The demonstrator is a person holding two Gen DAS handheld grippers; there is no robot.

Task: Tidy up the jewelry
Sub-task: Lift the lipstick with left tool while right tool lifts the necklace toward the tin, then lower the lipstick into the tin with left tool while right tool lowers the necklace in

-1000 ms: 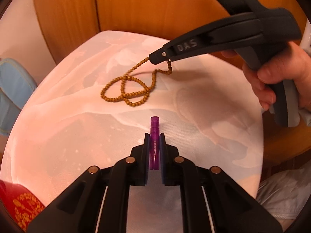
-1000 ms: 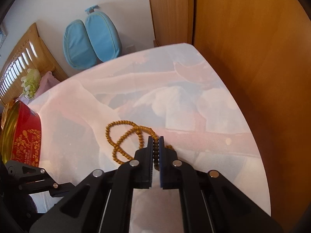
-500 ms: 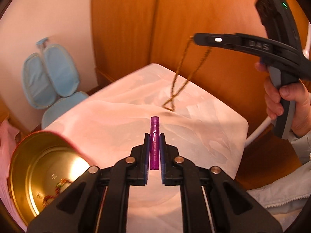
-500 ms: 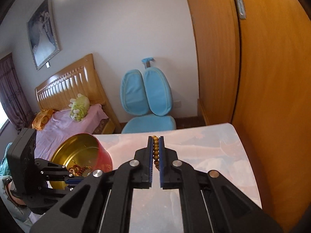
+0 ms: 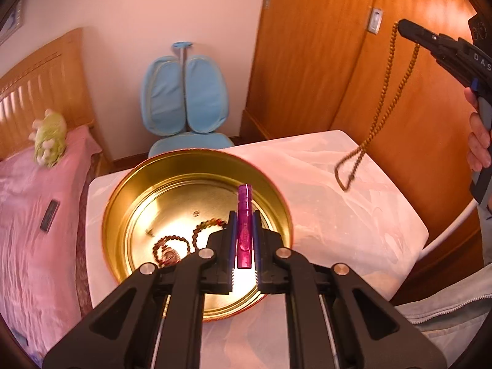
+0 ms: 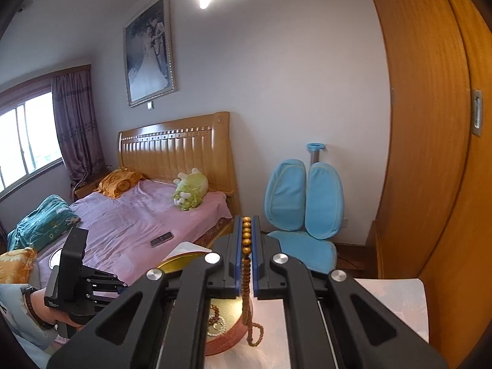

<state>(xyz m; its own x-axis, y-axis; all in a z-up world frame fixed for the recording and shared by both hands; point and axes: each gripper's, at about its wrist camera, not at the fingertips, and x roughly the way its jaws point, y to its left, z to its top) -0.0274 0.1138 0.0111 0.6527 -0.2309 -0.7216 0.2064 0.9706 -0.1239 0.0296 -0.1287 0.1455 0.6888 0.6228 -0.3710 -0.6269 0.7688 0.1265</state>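
You are partway through: the round gold-lined tin with a red outer wall (image 5: 123, 203), low in the centre of the left wrist view, already holds dark bead strings (image 5: 172, 246) on its floor. Your left gripper (image 5: 245, 240) is clamped on a small purple cylindrical vial (image 5: 244, 215), poised over the tin's near side and not yet let go. Your right gripper (image 5: 402, 27), at the upper right, is pinched on a long strand of brown wooden beads (image 5: 384, 92) that hangs free above the white-clothed table (image 5: 353, 215), right of the tin. Both still need dropping in.
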